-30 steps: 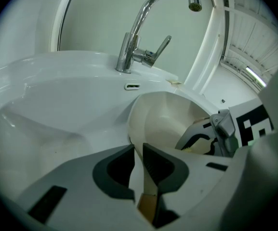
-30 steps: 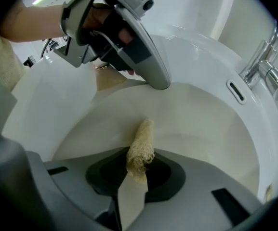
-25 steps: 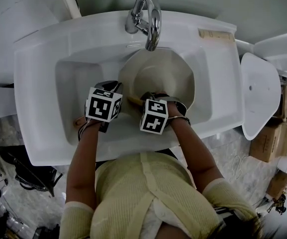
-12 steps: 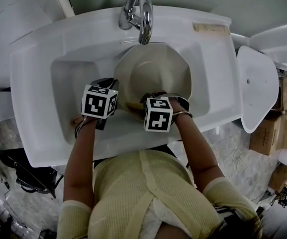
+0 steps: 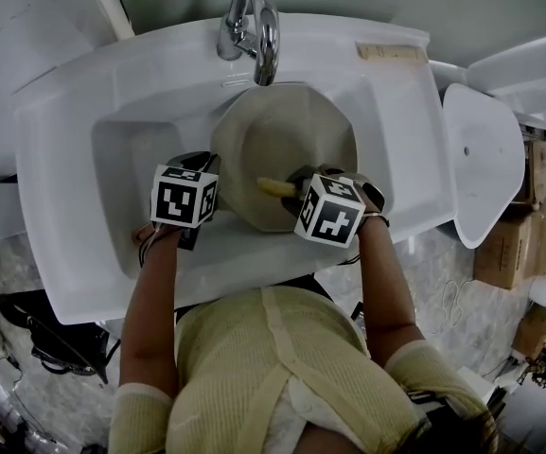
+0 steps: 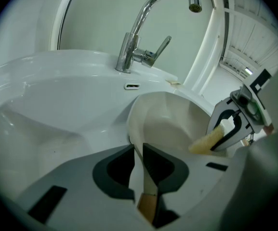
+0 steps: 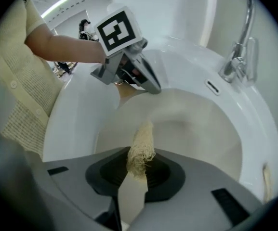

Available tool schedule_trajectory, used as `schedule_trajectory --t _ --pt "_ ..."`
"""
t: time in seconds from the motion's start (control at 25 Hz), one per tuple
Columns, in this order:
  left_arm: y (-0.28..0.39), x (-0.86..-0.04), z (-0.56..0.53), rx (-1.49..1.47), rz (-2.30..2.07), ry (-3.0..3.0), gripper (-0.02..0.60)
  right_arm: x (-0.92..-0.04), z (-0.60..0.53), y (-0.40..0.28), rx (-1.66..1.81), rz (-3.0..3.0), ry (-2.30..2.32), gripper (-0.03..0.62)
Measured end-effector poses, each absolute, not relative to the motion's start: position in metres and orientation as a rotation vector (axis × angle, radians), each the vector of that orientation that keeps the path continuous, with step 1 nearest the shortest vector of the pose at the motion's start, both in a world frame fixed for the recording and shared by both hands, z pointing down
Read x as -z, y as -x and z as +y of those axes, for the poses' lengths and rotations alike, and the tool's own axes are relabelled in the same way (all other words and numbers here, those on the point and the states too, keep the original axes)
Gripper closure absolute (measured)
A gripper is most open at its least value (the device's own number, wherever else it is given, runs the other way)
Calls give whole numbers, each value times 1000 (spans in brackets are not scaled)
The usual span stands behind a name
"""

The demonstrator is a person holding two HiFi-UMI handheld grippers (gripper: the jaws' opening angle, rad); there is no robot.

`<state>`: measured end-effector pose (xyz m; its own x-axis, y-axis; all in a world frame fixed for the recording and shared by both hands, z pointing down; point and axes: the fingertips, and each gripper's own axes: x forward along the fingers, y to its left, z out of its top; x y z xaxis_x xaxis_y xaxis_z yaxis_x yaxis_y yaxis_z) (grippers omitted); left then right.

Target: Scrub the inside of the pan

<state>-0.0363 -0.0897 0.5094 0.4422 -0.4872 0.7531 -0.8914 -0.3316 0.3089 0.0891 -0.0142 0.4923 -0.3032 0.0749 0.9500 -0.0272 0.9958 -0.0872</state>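
Note:
A cream pan (image 5: pixel 287 140) lies in the white sink (image 5: pixel 121 168) under the tap. My left gripper (image 5: pixel 202 166) is at the pan's near left rim, shut on the pan's handle (image 6: pixel 146 196); the thin shank runs up between the jaws to the pan (image 6: pixel 170 124). My right gripper (image 5: pixel 301 182) hovers over the pan's near right part, shut on a yellow scrub pad (image 5: pixel 274 187). In the right gripper view the pad (image 7: pixel 141 146) sticks out from the jaws above the pan's inside (image 7: pixel 196 129), apart from the surface. The left gripper (image 7: pixel 143 81) shows beyond it.
A chrome tap (image 5: pixel 254 22) arches over the pan's far edge. A white oval lid (image 5: pixel 485 164) stands right of the sink, with cardboard boxes (image 5: pixel 504 253) on the floor beyond. The sink's left half holds nothing but the left gripper.
My right gripper has lifted and shifted right with the scrub pad, off the pan's near inside. The left gripper and the pan have stayed put.

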Motion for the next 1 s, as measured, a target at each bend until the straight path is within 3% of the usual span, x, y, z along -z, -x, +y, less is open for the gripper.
schedule_trajectory --t 0.56,1.0 --pt "35 -509 -90 -715 -1159 -1974 480 -469 -116 -154 68 -1721 -561 503" --pt "36 -509 -89 -718 -1161 -1970 480 -482 -150 -165 333 -1574 -486 503"
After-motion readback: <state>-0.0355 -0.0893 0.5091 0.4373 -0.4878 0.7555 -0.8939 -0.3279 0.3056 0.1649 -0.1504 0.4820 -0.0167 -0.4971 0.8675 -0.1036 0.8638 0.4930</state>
